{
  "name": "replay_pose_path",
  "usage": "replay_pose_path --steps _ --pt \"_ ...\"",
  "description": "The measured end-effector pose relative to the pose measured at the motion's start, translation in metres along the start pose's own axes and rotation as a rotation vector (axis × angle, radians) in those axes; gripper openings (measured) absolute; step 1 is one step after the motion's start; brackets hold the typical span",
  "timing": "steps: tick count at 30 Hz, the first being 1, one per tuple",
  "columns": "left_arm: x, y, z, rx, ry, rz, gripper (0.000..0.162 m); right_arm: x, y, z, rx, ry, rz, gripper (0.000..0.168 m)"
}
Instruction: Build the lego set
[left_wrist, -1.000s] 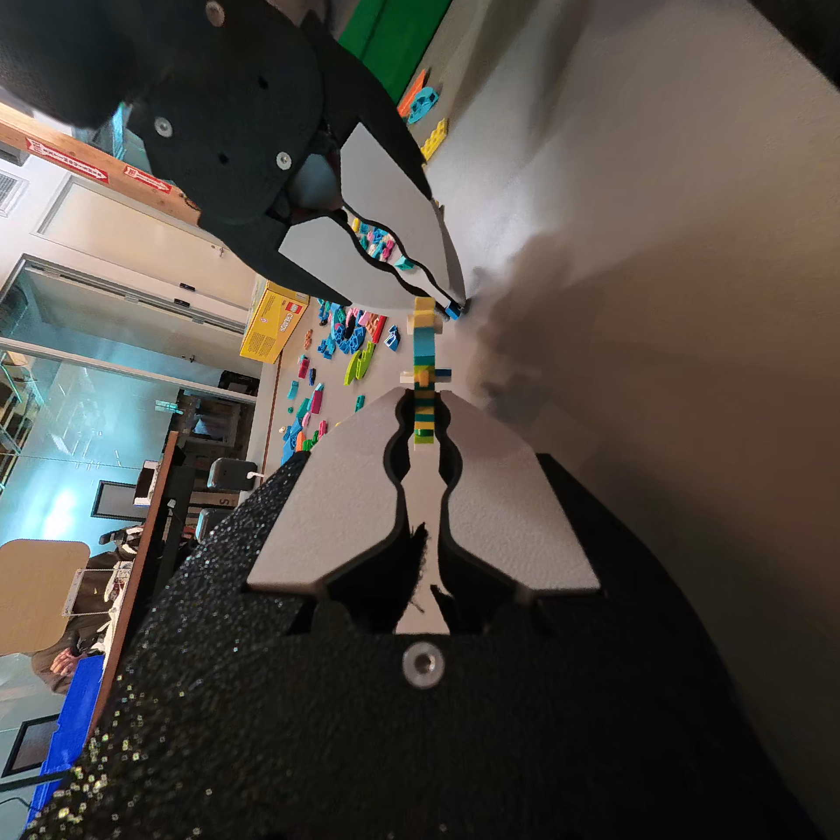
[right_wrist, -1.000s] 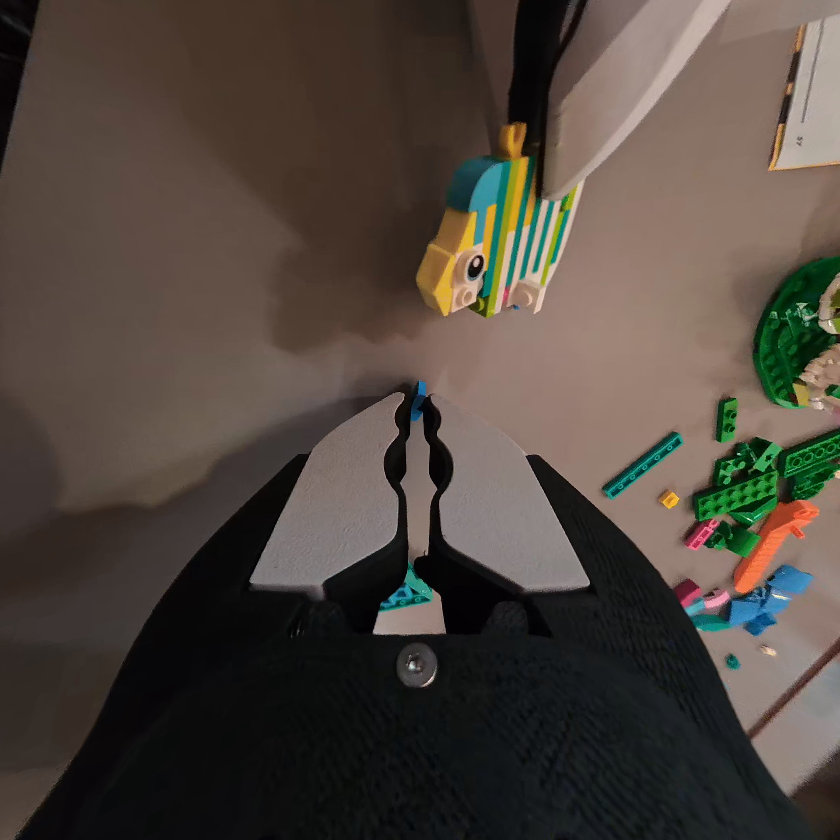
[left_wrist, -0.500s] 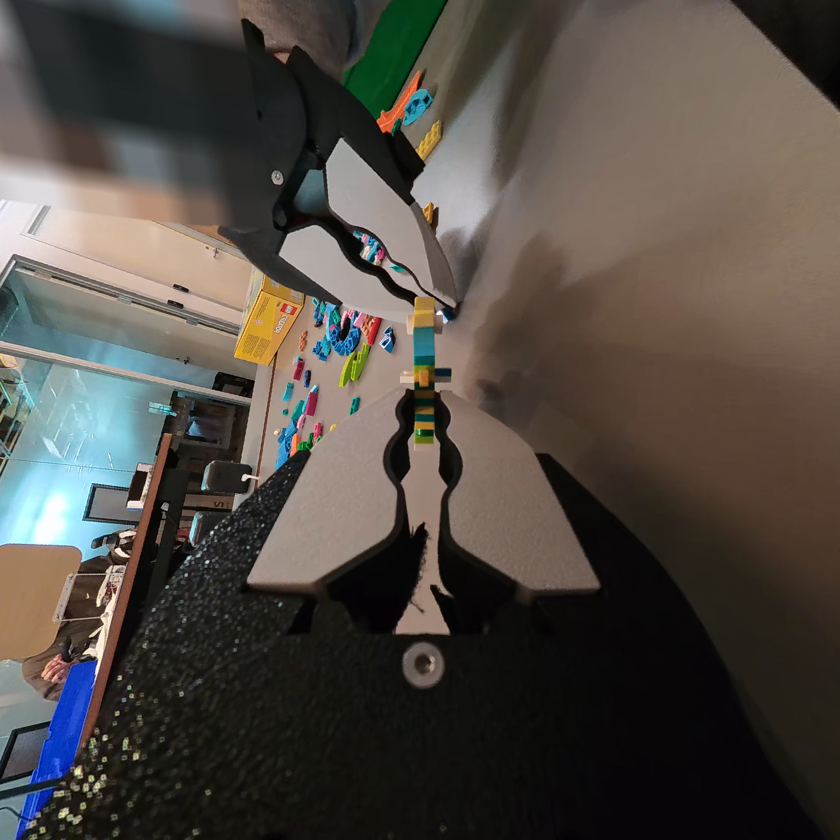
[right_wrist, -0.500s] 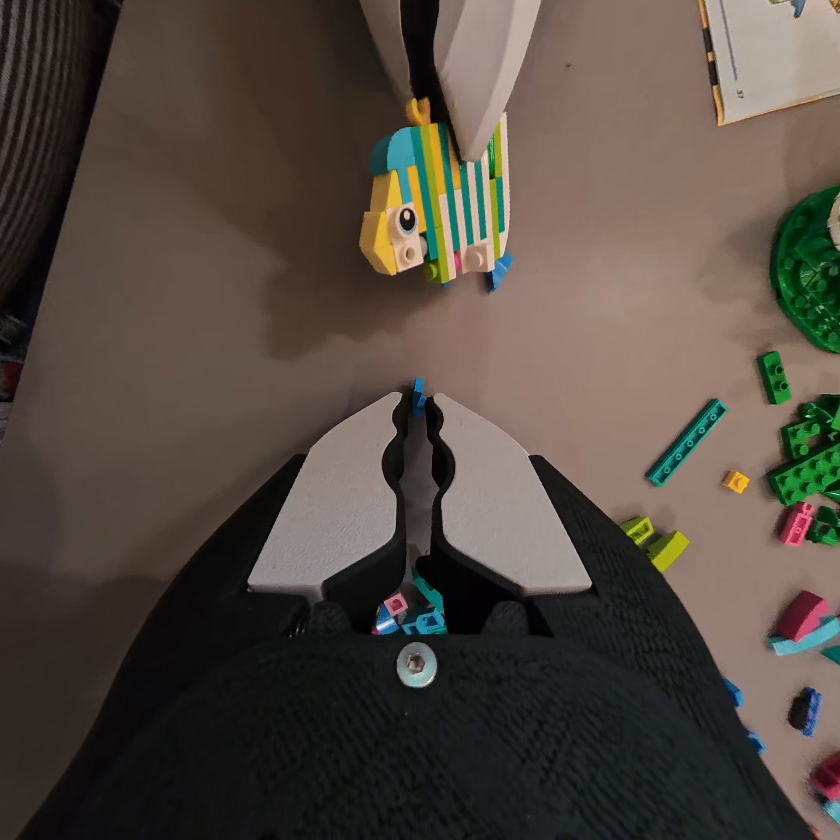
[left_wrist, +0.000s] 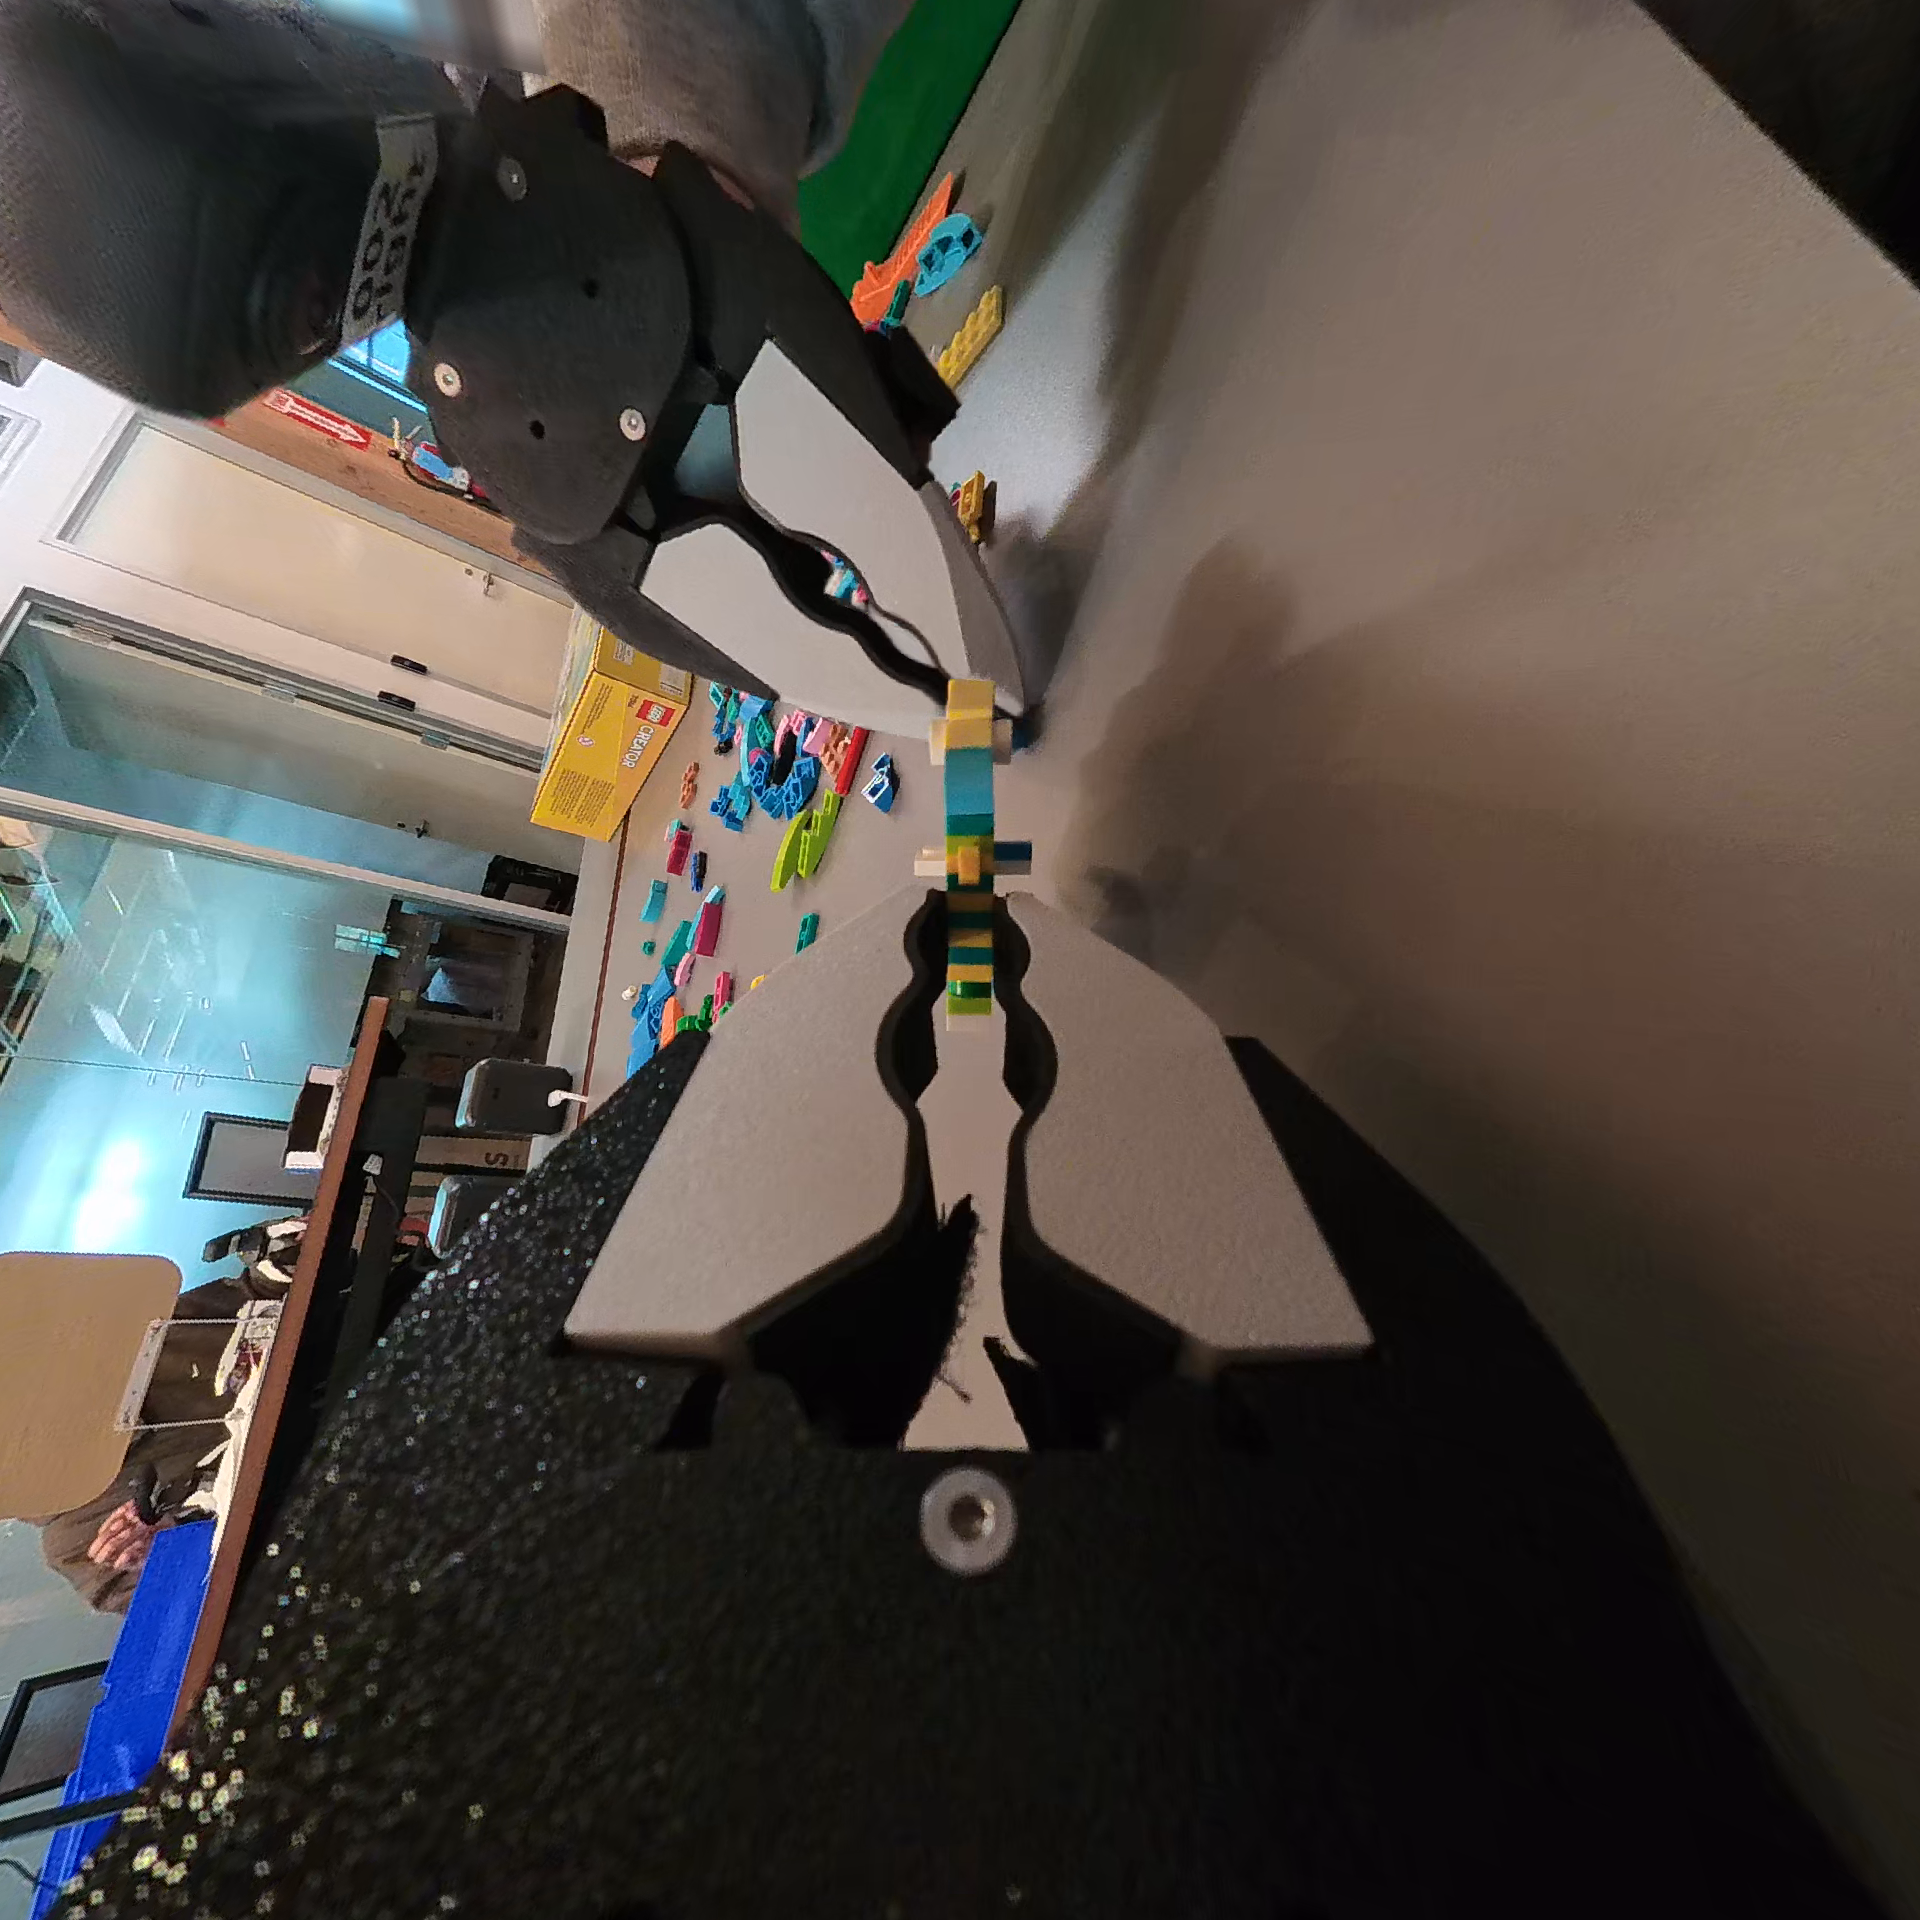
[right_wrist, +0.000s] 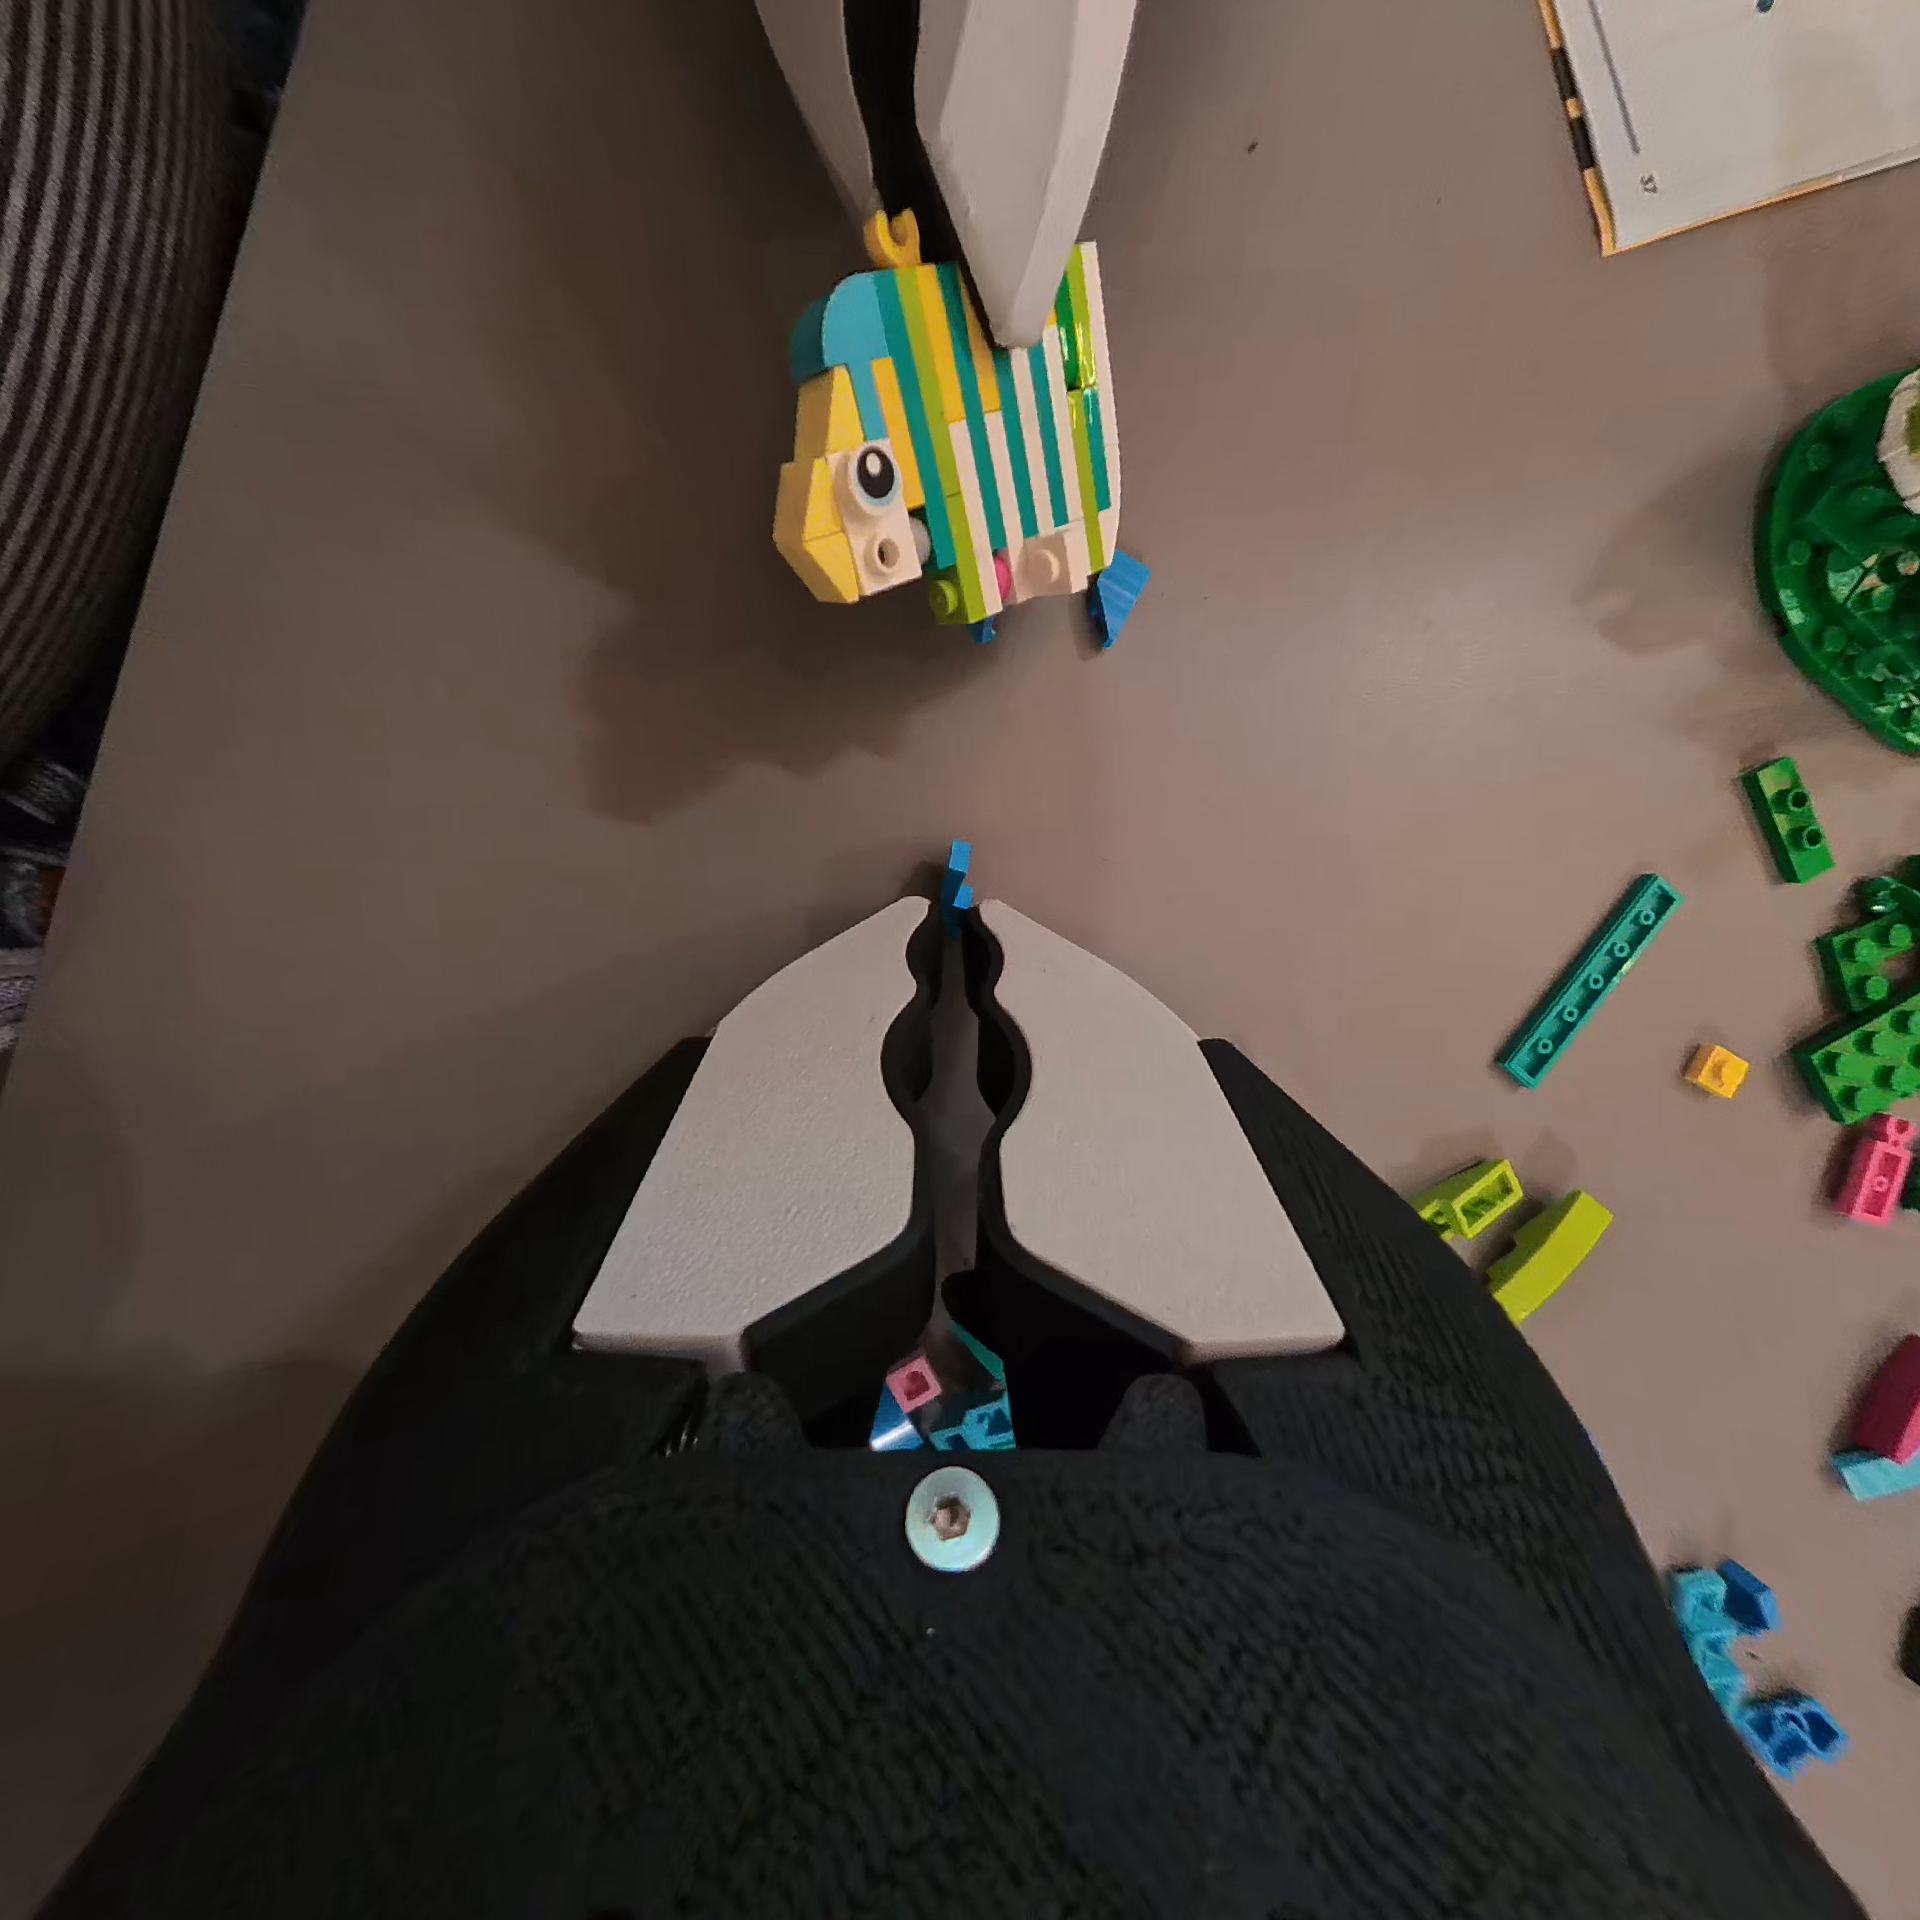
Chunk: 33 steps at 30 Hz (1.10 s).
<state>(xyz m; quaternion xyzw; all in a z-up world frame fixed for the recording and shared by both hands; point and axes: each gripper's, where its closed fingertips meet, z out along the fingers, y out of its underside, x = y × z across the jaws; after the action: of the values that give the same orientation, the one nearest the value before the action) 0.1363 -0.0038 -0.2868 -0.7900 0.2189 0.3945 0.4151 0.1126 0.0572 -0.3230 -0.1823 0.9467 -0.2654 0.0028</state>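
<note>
A striped lego fish (right_wrist: 956, 447) in yellow, teal, white and lime is held by its back in my left gripper (left_wrist: 971, 914), which is shut on it. Seen edge-on in the left wrist view, the fish (left_wrist: 971, 800) sticks out beyond the fingertips. Two blue fins (right_wrist: 1117, 603) show on its underside. My right gripper (right_wrist: 954, 904) is shut on a small blue piece (right_wrist: 958, 873) and sits a short way in front of the fish, apart from it. In the left wrist view the right gripper (left_wrist: 997, 707) has its tips close to the fish's front end.
Loose bricks lie on the grey table (right_wrist: 416, 727) to the right: a teal long plate (right_wrist: 1590, 977), green bricks (right_wrist: 1787, 821), lime pieces (right_wrist: 1507, 1216). A green round build (right_wrist: 1849, 561) and a booklet (right_wrist: 1745, 104) are at far right. A yellow box (left_wrist: 613, 748) stands farther off. The left gripper's tips are roughly 8 centimeters from the right gripper's. The teal long plate (right_wrist: 1590, 977) is about 11 centimeters from my right fingertips.
The fish has turned from tilted to upright and sits nearer the right gripper's tips in view. Both grippers keep their hold.
</note>
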Motion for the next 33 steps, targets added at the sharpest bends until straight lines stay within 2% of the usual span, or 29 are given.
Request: replay_pose_path --steps 1,11,15,21,33 --pt "0.0 0.0 0.0 -0.001 0.0 0.001 0.008 0.001 -0.001 -0.001 -0.008 0.011 -0.012 0.002" --pt "0.007 -0.001 0.006 -0.055 -0.01 0.144 0.008 0.001 -0.042 -0.011 -0.09 -0.014 -0.189 0.002" --pt "0.006 -0.003 0.005 -0.037 -0.014 0.145 0.008 0.002 -0.039 -0.005 -0.151 -0.078 -0.213 0.002" --pt "0.007 -0.008 0.005 -0.014 -0.016 0.155 0.008 0.0 -0.04 -0.005 -0.154 -0.17 -0.192 0.002" --pt "0.01 -0.01 0.005 -0.004 -0.004 0.153 0.008 0.002 -0.046 -0.003 -0.153 -0.169 -0.185 0.0"
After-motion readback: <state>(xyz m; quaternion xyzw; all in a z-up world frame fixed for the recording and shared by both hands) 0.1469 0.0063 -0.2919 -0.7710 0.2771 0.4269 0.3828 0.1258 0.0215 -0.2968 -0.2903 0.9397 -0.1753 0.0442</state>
